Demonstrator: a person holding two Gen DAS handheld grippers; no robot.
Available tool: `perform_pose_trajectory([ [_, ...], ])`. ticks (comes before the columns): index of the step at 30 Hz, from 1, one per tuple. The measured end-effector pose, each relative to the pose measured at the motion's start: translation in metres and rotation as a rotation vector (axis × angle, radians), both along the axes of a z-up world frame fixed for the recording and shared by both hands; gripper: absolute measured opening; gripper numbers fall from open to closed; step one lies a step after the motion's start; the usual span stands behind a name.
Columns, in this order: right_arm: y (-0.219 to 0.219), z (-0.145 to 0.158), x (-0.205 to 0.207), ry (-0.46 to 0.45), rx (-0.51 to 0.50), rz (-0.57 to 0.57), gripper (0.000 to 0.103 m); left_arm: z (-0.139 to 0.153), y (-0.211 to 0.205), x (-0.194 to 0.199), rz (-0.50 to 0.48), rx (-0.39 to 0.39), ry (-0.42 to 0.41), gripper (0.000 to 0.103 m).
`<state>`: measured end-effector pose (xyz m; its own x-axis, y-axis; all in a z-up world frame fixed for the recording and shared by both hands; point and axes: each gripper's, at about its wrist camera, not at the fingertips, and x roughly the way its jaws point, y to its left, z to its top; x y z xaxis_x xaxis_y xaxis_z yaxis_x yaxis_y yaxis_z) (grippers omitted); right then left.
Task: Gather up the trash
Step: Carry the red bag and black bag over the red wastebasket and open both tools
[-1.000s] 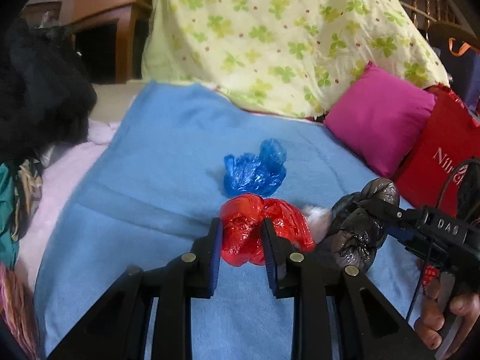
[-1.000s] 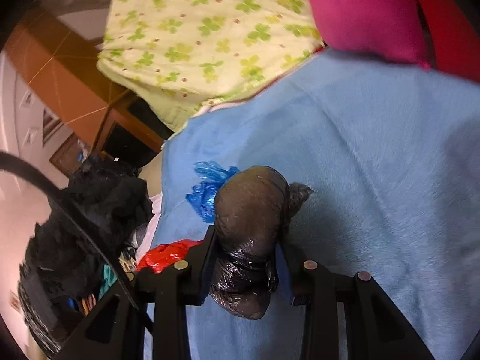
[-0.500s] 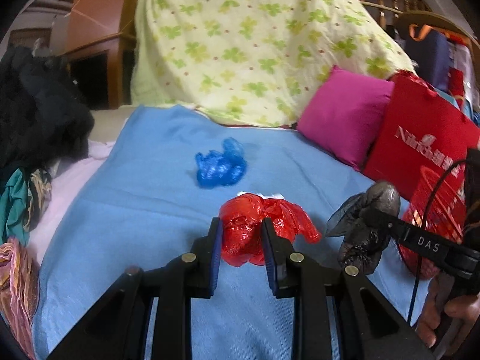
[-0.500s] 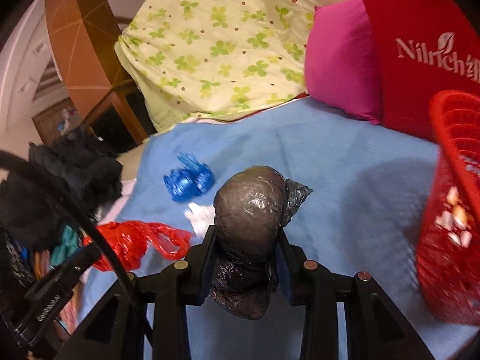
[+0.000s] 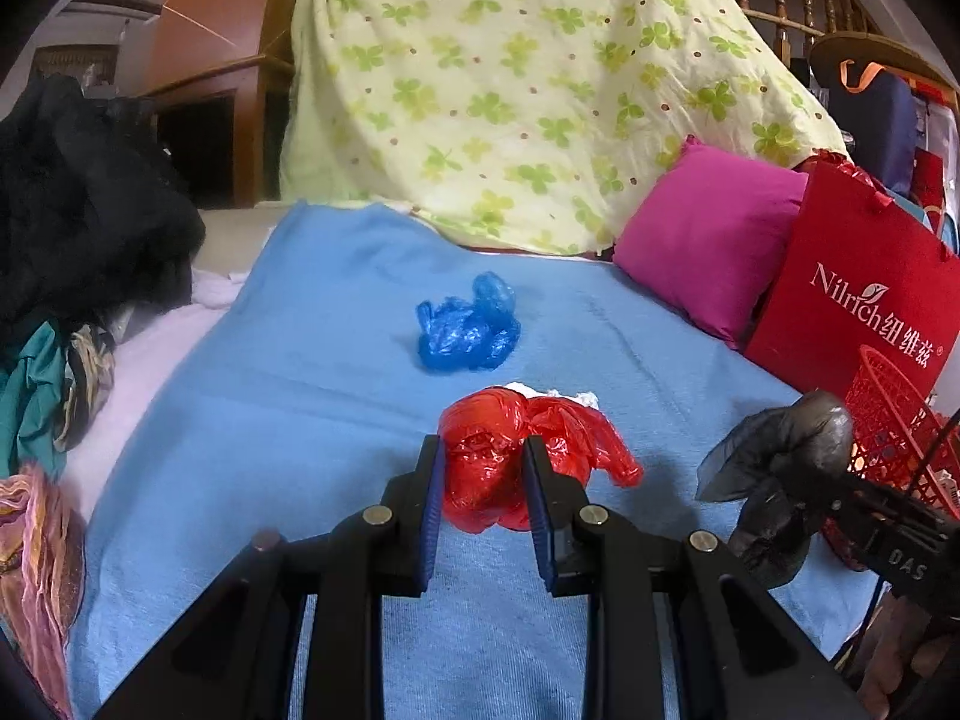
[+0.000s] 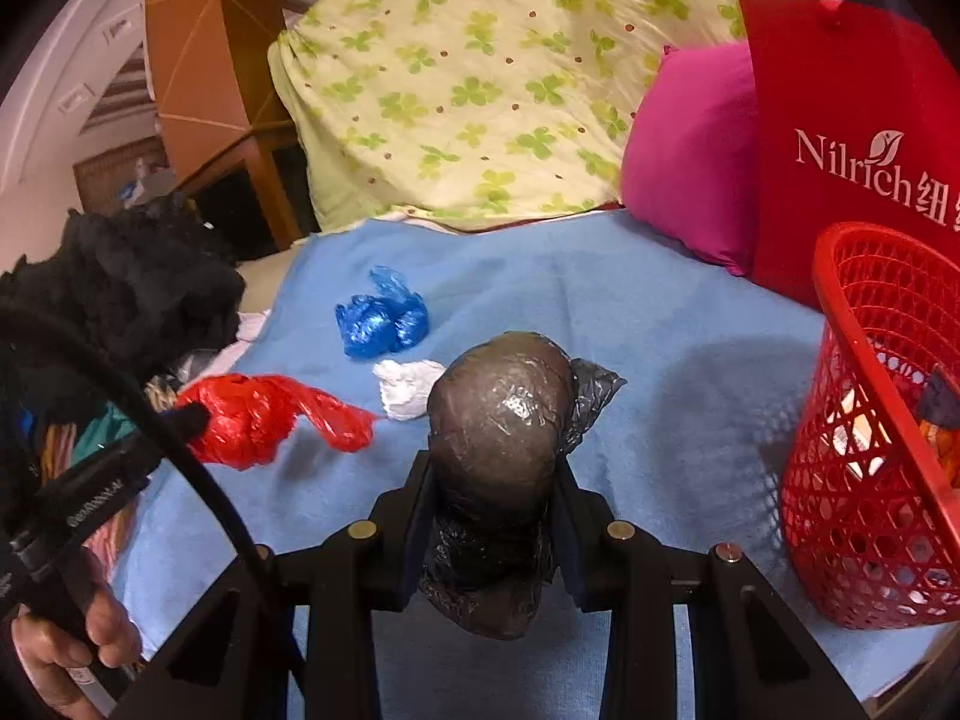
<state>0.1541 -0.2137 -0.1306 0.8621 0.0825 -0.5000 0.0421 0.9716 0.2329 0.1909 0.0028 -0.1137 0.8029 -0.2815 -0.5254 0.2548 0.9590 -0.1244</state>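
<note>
Grip: your left gripper (image 5: 483, 483) is pinching crumpled red plastic bag (image 5: 510, 456) between its jaws | your right gripper (image 6: 492, 516) is clamping wadded dark grey plastic bag (image 6: 501, 420)

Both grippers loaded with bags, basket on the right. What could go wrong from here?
1. The black bag bulges well past the right gripper; it could slip out before reaching the red basket.
2. The red bag in the left gripper trails a loose tail that might snag.
3. The basket looks light and could tip if bumped.
</note>
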Motion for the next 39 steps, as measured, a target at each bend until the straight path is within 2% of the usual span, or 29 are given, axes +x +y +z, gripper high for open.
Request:
perform_pose_trajectory([
  [6, 0.006, 0.007, -0.006, -0.047, -0.023, 0.032, 0.038, -0.001, -0.006, -0.003, 0.002, 0.009, -0.005, 0.027],
  [11, 0.005, 0.015, -0.015, -0.091, -0.021, 0.058, 0.038, 0.000, -0.014, -0.011, 0.022, 0.070, -0.025, 0.027],
  [16, 0.000, 0.023, -0.024, -0.123, -0.021, 0.079, 0.038, 0.006, -0.018, -0.026, 0.020, 0.067, -0.019, 0.027],
  [21, -0.014, 0.030, -0.032, -0.149, 0.007, 0.085, 0.038, 0.027, -0.035, -0.038, -0.002, 0.093, -0.040, 0.027],
  [29, -0.046, 0.043, -0.056, -0.214, 0.077, 0.055, 0.038, 0.071, -0.073, -0.055, -0.066, 0.085, -0.096, 0.027],
  [39, -0.102, 0.058, -0.095, -0.326, 0.140, -0.037, 0.038, 0.096, -0.124, -0.069, -0.144, 0.062, -0.105, 0.027],
])
